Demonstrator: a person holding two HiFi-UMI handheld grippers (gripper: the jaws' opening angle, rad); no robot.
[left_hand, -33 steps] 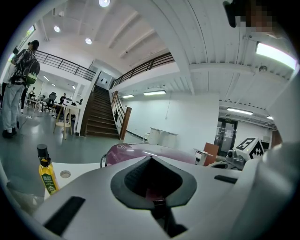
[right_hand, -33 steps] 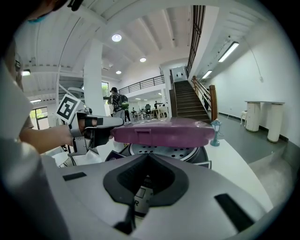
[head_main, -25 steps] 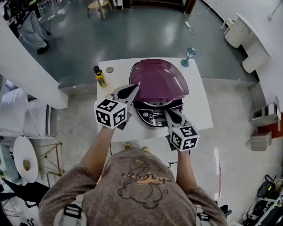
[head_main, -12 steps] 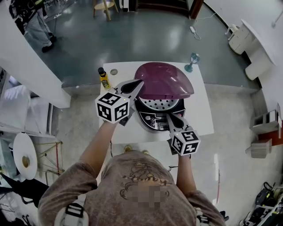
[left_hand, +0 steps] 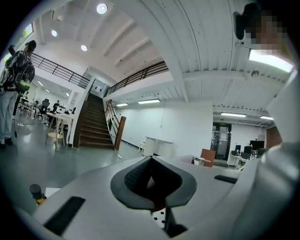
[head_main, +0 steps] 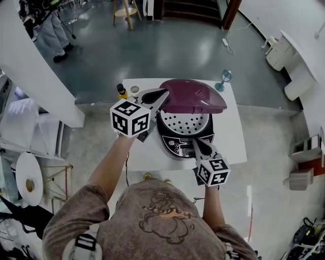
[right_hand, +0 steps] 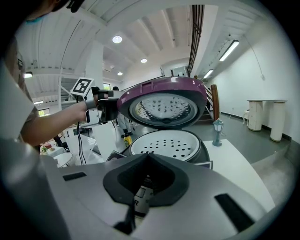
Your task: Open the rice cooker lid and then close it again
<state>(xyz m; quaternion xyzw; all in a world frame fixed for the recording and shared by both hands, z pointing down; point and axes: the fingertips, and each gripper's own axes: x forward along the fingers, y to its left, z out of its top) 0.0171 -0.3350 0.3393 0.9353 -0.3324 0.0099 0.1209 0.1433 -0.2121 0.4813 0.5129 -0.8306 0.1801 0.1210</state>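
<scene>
The rice cooker (head_main: 184, 137) stands in the middle of a white surface (head_main: 231, 134). Its purple lid (head_main: 195, 96) is tilted up from the near edge, about half open. Beneath the lid, a white perforated inner plate (head_main: 184, 123) covers the pot, and the right gripper view shows the lid's round, holed metal underside facing down over it. The dark control panel (head_main: 177, 146) lies on the cooker's near slope. The left gripper (head_main: 162, 95) meets the lid at its left rim. Its fingers are closed together there, and in the left gripper view a sliver of purple shows between them, so they appear clamped on the lid's edge and hold it up. The person's bare forearm runs back from this gripper's marker cube (head_main: 129, 118). The right gripper (head_main: 195, 141) points at the control panel from the near side, its fingers together with nothing gripped. In its own view only the panel shows through the gap behind the tips, and whether the tips touch the panel cannot be told. At the surface's far left corner stands a small yellow bottle (head_main: 122, 91) with a dark cap. At the far right corner, well apart from the cooker, stands a bluish goblet (head_main: 225, 79). Beyond the surface, on the grey-green floor (head_main: 167, 45), are a wooden stool (head_main: 127, 11), the foot of a dark staircase (head_main: 190, 11) and a person (head_main: 51, 28) at the far left.
</scene>
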